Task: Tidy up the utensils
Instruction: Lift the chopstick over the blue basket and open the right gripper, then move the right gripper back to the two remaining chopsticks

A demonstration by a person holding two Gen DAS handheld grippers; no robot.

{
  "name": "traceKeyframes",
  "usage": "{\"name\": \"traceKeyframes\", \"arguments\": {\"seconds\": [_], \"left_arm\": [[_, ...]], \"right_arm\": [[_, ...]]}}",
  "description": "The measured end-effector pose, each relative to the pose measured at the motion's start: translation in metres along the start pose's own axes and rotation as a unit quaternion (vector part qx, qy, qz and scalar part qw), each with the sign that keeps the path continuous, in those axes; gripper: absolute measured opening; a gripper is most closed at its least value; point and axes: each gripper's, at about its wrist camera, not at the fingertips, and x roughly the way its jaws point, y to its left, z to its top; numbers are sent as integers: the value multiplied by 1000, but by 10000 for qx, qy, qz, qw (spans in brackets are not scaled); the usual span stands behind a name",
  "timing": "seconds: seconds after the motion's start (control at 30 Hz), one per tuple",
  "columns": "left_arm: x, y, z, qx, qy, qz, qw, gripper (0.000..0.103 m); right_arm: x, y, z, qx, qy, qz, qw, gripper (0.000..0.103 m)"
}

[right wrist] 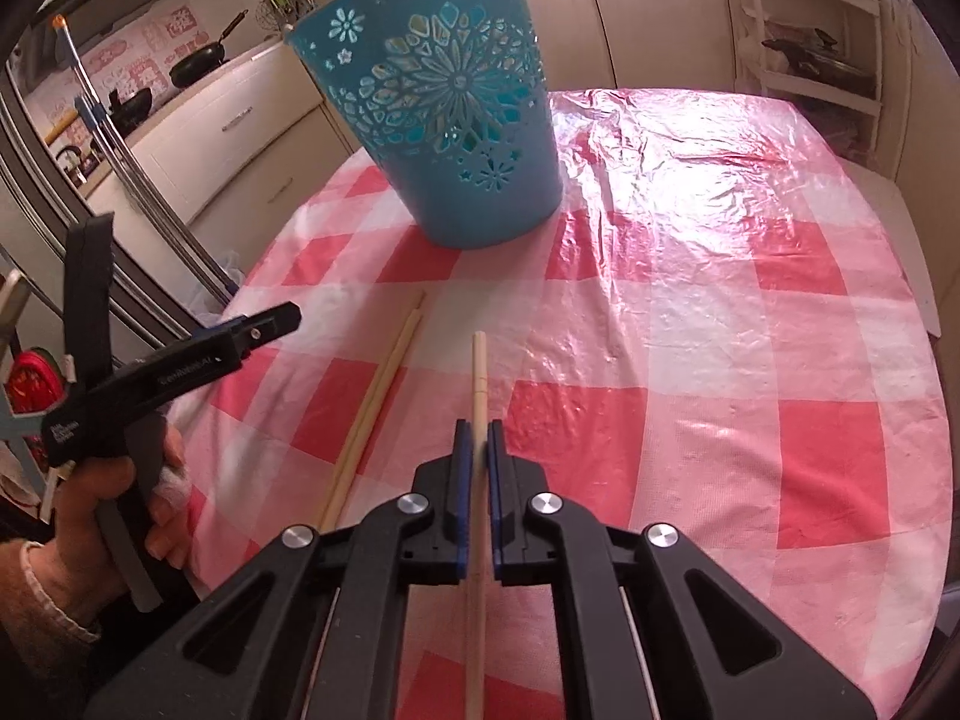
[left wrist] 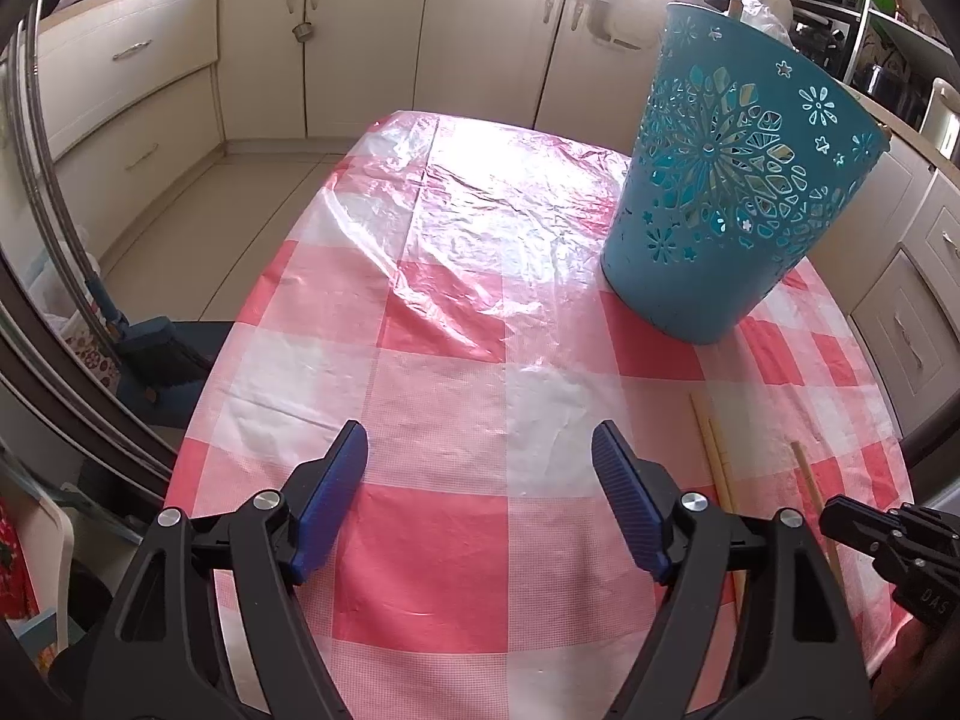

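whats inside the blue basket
Through the cutouts of the blue basket only pale slivers and blue inner wall show. Something pale pokes above its rim in the left wrist view, but whether it stands inside or behind is unclear. The solid lower wall hides the bottom.

The inside of the blue basket (right wrist: 447, 120) is hidden by its wall, so what is in it cannot be told. The chopstick (right wrist: 478, 384) in the right gripper (right wrist: 478, 450) runs off the bottom edge. In the left view, the gripper's arm covers the two loose chopsticks' (left wrist: 714, 450) near ends.
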Motion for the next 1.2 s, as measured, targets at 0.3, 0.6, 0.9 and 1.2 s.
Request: {"name": "traceKeyframes", "arguments": {"seconds": [0.3, 0.6, 0.9, 1.2], "left_arm": [[0, 1, 0, -25, -2, -47, 10000, 74], [0, 2, 0, -58, -7, -97, 9999, 76], [0, 3, 1, -83, -10, -139, 9999, 77], [0, 3, 1, -102, -12, -185, 9998, 78]], "right_arm": [[-39, 0, 6, 547, -441, 1036, 9921, 6], [-92, 12, 47, 661, -1265, 1581, 9771, 6], [-110, 35, 124, 491, -1991, 1638, 9649, 6], [-91, 16, 107, 424, -1344, 999, 9850, 39]]}}
